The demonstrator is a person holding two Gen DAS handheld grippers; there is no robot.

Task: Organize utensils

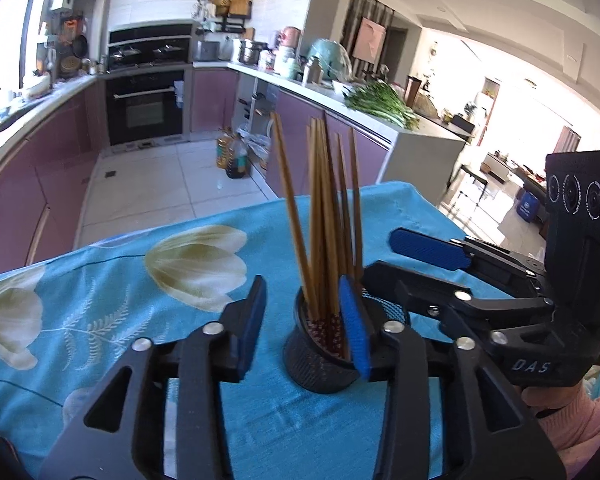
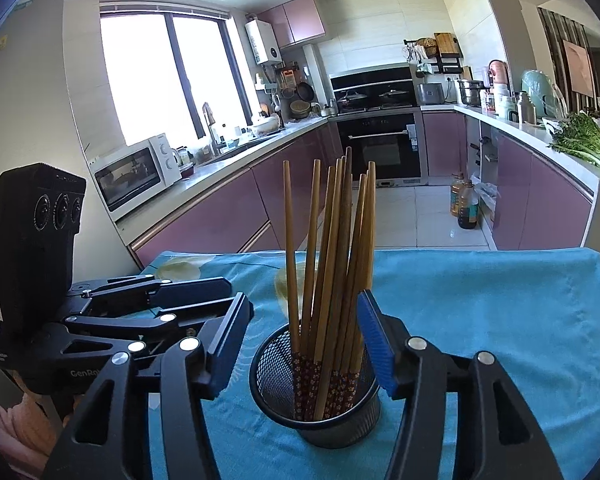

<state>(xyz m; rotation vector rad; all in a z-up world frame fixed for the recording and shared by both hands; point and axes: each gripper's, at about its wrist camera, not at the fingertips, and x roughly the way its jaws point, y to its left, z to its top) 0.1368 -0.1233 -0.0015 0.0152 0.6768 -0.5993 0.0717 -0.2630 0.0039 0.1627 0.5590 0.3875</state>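
- A bundle of wooden chopsticks (image 2: 332, 280) stands fanned out, patterned ends down, in a black mesh holder (image 2: 316, 408) on a table covered by a blue floral cloth (image 2: 500, 320), in a kitchen with mauve cabinets.
- The left gripper (image 1: 304, 324) has its jaws partly apart with nothing clamped: in its own view the holder sits in the gap, the right-hand blue pad close against the rim, the other pad clear of it.
- The right gripper (image 2: 312, 340) likewise stands partly open and empty; its jaws flank the holder and the chopsticks, and no pad visibly presses on either.
- Judged from this layout, the loading step looks complete: the chopsticks are all in the holder, and both grippers appear to have let go.
- The next move probably calls for drawing each gripper back without catching the rim or the leaning sticks, since a knock could tip the light holder; any utensil left to sort would have to be found outside these views.
- Hard to tell: whether the left gripper's near pad actually touches the holder's rim, and how many chopsticks there are, as they overlap and blur in the left view.
- The holder's base is partly hidden behind gripper arms, the table's near edge is cut off, and only a pink sleeve (image 1: 580, 432) of the person shows.
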